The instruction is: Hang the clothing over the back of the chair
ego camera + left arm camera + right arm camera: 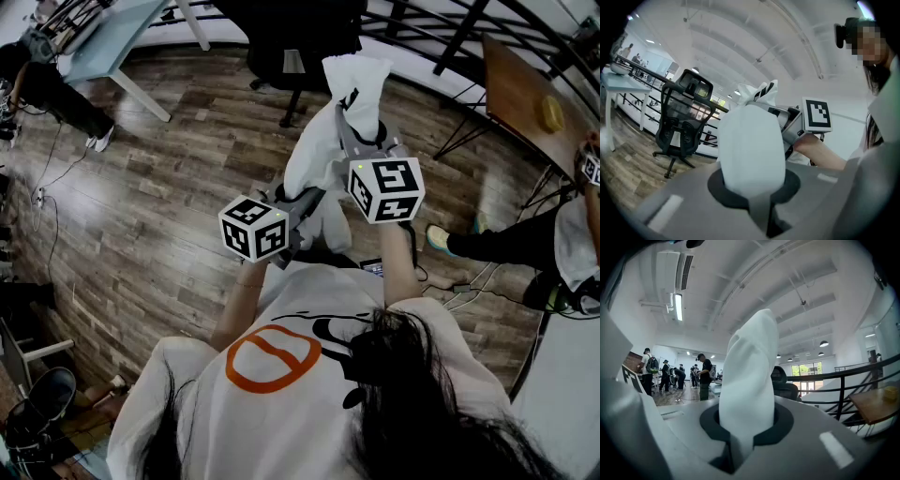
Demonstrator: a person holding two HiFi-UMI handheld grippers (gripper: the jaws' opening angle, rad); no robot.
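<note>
At the far left of the head view, a pale table stands on the wooden floor. Next comes the left gripper, its jaws pressed together on a bunched fold of the white clothing. The clothing is held up in front of the person, clear of the floor. Beyond it stands the black chair, apart from the garment. Further right, the right gripper likewise clamps tight on the clothing, at the end nearer the chair. A brown table sits beside the dark railing at the far right.
</note>
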